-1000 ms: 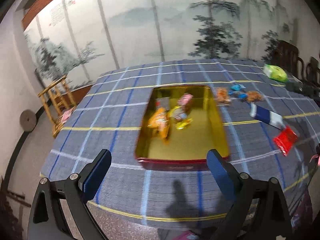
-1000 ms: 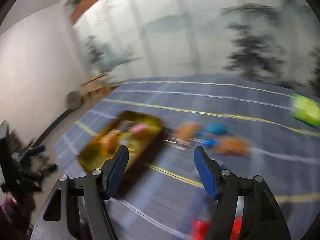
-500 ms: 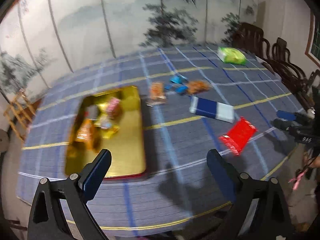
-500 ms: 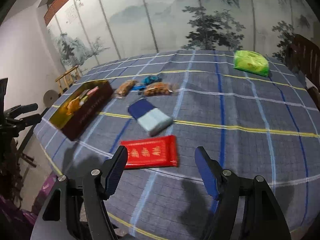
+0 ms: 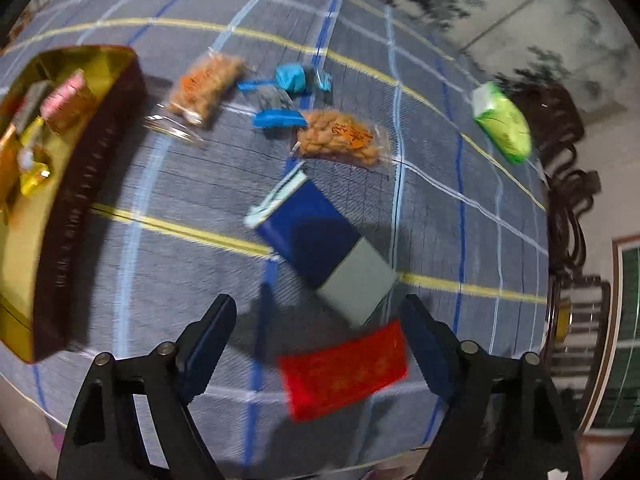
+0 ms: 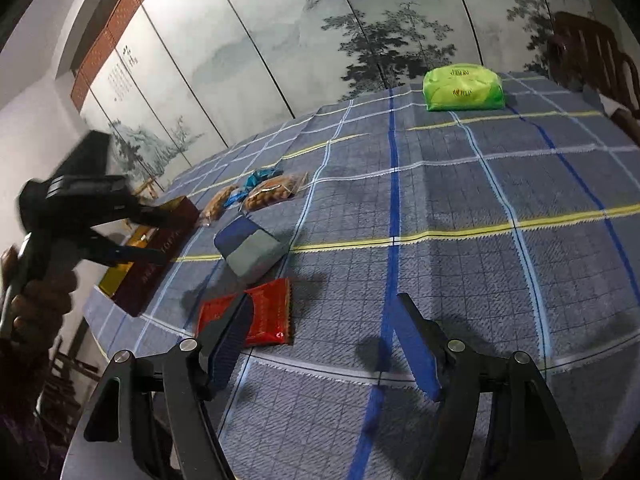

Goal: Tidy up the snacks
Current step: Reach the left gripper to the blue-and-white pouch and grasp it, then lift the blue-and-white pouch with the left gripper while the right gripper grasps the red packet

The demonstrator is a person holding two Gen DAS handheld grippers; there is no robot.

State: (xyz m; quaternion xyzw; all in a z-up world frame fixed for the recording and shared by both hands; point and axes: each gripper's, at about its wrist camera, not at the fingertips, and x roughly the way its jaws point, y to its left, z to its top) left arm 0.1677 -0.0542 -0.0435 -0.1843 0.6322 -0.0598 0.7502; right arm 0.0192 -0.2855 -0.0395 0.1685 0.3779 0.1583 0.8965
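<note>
A gold tin (image 5: 24, 208) with dark red sides holds several snacks at the left. Loose on the checked cloth lie two peanut bags (image 5: 204, 84) (image 5: 340, 140), blue candies (image 5: 290, 78), a blue and grey pack (image 5: 324, 248), a red packet (image 5: 346, 368) and a green pack (image 5: 502, 122). My left gripper (image 5: 318, 308) hangs pointing steeply down over the blue and grey pack and the red packet; its jaws are closing with nothing pressed between them. My right gripper (image 6: 324, 304) stands open and empty just right of the red packet (image 6: 268, 312). The left gripper (image 6: 165, 237) shows above the tin (image 6: 160, 252).
Dark wooden chairs (image 6: 592, 48) stand at the table's far right. A painted screen runs behind the table. The green pack (image 6: 462, 88) lies far back. A hand (image 6: 36, 304) holds the left gripper at the left edge. The table's near edge runs just under both grippers.
The left gripper swung from the tin to the loose snacks on the right, tilted downward, and its jaws narrowed. The right gripper sank closer to the red packet.
</note>
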